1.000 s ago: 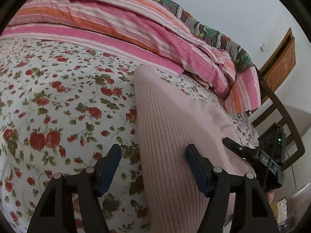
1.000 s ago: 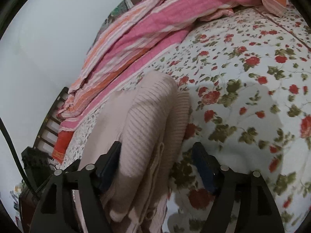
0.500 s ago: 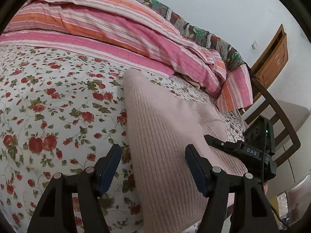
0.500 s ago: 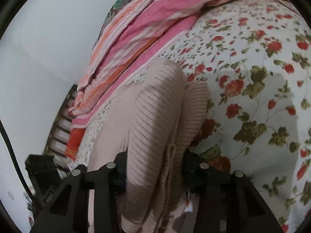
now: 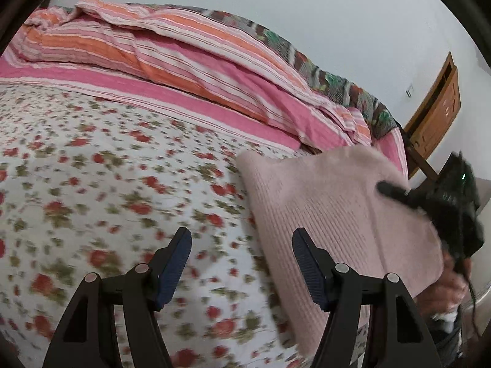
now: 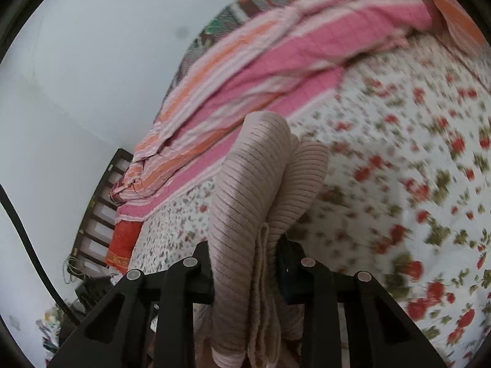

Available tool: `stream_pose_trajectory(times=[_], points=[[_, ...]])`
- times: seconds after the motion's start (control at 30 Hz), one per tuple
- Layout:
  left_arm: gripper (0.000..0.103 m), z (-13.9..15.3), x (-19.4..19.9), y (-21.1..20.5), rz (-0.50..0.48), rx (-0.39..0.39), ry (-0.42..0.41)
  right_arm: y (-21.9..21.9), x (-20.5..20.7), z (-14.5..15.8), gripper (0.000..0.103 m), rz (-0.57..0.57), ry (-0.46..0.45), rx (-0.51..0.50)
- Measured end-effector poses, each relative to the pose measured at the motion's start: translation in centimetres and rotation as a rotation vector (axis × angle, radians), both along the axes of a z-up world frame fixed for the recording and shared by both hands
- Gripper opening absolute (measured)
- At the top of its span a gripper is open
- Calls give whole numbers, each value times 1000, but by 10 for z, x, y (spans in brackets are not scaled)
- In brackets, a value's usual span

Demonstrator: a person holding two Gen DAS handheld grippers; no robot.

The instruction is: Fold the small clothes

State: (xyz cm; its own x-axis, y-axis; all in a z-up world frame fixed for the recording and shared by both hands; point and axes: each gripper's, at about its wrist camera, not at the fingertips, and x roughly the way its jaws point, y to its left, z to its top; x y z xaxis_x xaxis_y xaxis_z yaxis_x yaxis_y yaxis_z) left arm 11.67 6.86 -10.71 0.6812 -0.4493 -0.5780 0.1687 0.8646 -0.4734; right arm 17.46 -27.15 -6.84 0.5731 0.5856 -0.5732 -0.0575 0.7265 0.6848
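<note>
A folded pale pink ribbed knit garment (image 6: 245, 202) is squeezed between the fingers of my right gripper (image 6: 245, 263), whose jaws are still closing on it; it hangs lifted off the floral bed sheet (image 6: 399, 184). In the left wrist view the same knit garment (image 5: 331, 214) is raised at the right, with the right gripper's black body (image 5: 454, 208) clamped on its far edge. My left gripper (image 5: 242, 263) stands open beside it, over the floral sheet (image 5: 92, 184), nothing between its blue pads.
A pink and orange striped quilt (image 5: 184, 70) is piled along the back of the bed against a white wall. A dark slatted bed end (image 6: 98, 214) and a wooden door (image 5: 435, 116) stand off to the sides. A person's hand (image 5: 445, 291) shows under the garment.
My right gripper closed on the folded knit and lifted it off the bed. My left gripper pulled away to the left, so the garment no longer lies between its fingers.
</note>
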Motion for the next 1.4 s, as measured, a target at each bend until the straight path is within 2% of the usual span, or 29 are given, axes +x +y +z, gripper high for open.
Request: stream_pose_trajectory(times=[0.17, 0.33, 0.43, 0.57, 0.67, 0.77, 0.83, 0.87, 0.93, 1.07, 1.1, 1.13, 1.2, 1.3, 1.4], points=[[65, 6, -3, 30, 15, 14, 31, 51, 14, 34, 28, 28, 3, -103], [65, 24, -7, 52, 2, 82, 53, 80, 17, 53, 28, 36, -12, -173], [65, 38, -8, 65, 18, 104, 2, 84, 18, 55, 27, 26, -17, -161], [65, 44, -3, 79, 43, 67, -21, 98, 30, 57, 27, 14, -28, -123], [65, 40, 3, 82, 55, 62, -23, 110, 44, 56, 27, 22, -33, -49], [65, 31, 9, 78, 58, 45, -21, 112, 58, 48, 27, 22, -37, 121], [65, 23, 11, 72, 57, 34, -15, 104, 67, 28, 27, 11, -37, 255], [65, 18, 10, 68, 54, 36, -7, 101, 70, 20, 27, 7, -37, 270], [65, 8, 7, 60, 34, 52, 7, 88, 76, -9, 28, -14, -10, 227], [65, -10, 0, 40, -10, 136, 18, 43, 88, -85, 34, -68, 172, 129], [65, -13, -1, 37, -23, 141, 22, 32, 88, -99, 36, -76, 192, 127], [65, -17, -3, 31, -47, 146, 30, 21, 85, -108, 37, -70, 193, 170], [65, -20, -6, 24, -67, 163, 33, 7, 74, -107, 41, -60, 164, 218], [65, -23, -11, 11, -76, 197, 29, -2, 52, -86, 45, -69, 82, 129], [65, -28, -10, 0, -82, 228, 40, 5, 31, -62, 45, -12, 21, 52]])
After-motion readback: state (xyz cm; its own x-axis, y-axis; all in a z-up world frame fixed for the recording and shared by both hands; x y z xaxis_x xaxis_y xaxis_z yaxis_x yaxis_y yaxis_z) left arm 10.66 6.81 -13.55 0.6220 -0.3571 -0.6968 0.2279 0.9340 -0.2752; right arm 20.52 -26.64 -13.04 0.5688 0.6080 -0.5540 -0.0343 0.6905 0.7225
